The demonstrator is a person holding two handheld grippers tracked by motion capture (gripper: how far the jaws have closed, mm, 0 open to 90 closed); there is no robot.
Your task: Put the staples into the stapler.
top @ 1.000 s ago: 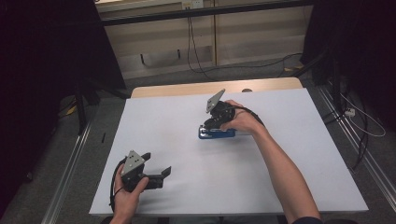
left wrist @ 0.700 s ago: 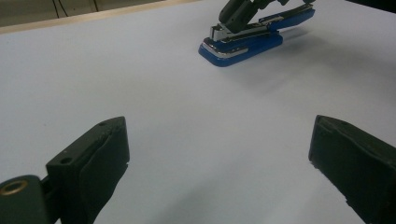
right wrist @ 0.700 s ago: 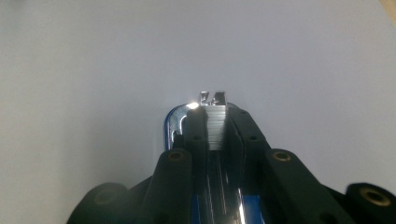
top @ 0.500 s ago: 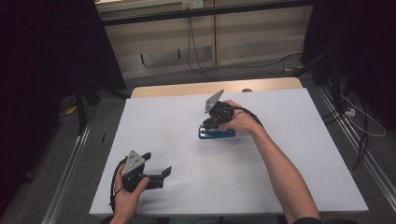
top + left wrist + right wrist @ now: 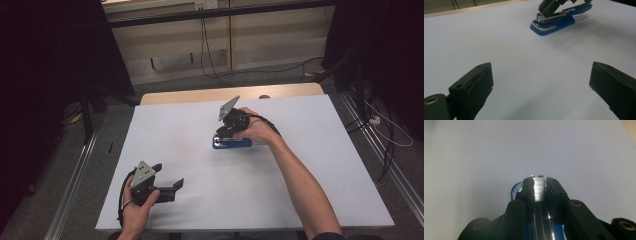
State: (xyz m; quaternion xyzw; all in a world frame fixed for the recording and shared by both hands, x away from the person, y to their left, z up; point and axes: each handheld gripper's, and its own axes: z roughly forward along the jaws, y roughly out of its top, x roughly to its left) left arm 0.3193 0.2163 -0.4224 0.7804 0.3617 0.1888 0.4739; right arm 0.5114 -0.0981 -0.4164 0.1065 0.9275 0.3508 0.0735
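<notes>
Clamping the metal top arm of a blue stapler [image 5: 539, 191], right gripper [image 5: 539, 185] has its jaws narrow, one pad on each side of the silver rail, pads pressed against it in the right gripper view. High view: right gripper [image 5: 226, 133] tilts down onto the stapler [image 5: 231, 143], grey three-cornered plate up and angled away, right hand [image 5: 259, 130] wrapped around the body, cable looped over the back of the hand. Stapler sits flat on the white table top [image 5: 300, 165], roughly mid-table, a bit toward the far edge, long axis running left-right in the high view. Left gripper view shows the same stapler [image 5: 554, 22] from the nose end: blue base on the surface, chrome front, top arm raised slightly off the base with the right gripper's dark jaws on it. Left gripper [image 5: 541, 92] has jaws wide apart, nothing between the pads, just bare table. High view puts the left gripper [image 5: 167, 186] at the near left corner area, low over the table, held in the left hand [image 5: 136, 202], well apart from the stapler and pointing toward the right. Wooden strip of table edge [image 5: 200, 95] shows past the white sheet; cables on the floor beyond.
</notes>
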